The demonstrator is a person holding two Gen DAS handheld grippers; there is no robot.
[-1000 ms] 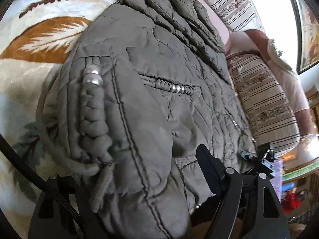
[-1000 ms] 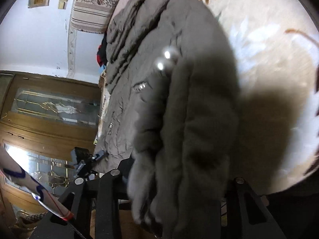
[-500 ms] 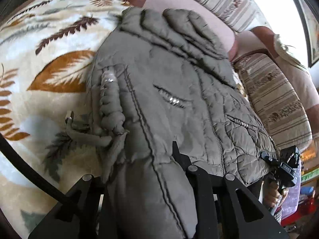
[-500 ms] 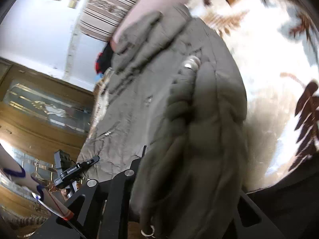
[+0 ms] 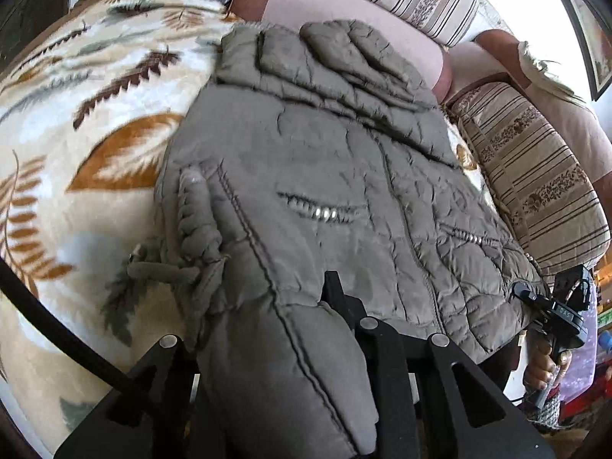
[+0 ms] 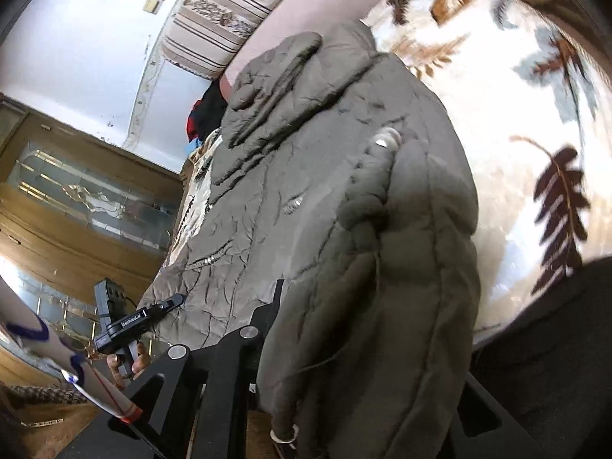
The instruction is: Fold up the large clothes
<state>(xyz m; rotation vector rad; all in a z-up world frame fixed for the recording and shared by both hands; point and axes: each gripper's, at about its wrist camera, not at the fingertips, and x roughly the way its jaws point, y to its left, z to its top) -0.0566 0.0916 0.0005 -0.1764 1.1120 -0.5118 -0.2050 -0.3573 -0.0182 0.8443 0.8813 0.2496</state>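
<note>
**Olive quilted jacket held at its hem by two grippers over a leaf-print blanket**

Olive-grey and puffy, the jacket [image 5: 313, 176] lies spread on a cream blanket [image 5: 76, 122] printed with brown and orange leaves, its hood end pointing toward a pink sofa back [image 5: 344, 4] and striped cushions [image 5: 535, 176]. The near hem hangs off the edge toward both cameras.

In the left wrist view, the left gripper [image 5: 275, 348] has its two black fingers closed on a thick fold of the hem, one finger [image 5: 344, 306] showing on the fabric's right side and the other largely hidden behind the padding. A braided cord [image 5: 195, 222] with a pale bead at its top runs down the jacket's left edge, just beside the clamped fold, and a zip pocket [image 5: 321, 210] glints mid-panel.

In the right wrist view, the right gripper [image 6: 344, 344] likewise grips a bunched fold of hem, with one finger [image 6: 267, 317] visible on its left and the fabric covering the other side. The same braid [image 6: 367, 199] climbs the fold ahead of it. The other handheld gripper [image 6: 130, 317] appears at the jacket's far lower corner, a hand [image 6: 130, 363] around its grip. A wooden cabinet with glass doors [image 6: 76, 199] stands behind.
</note>
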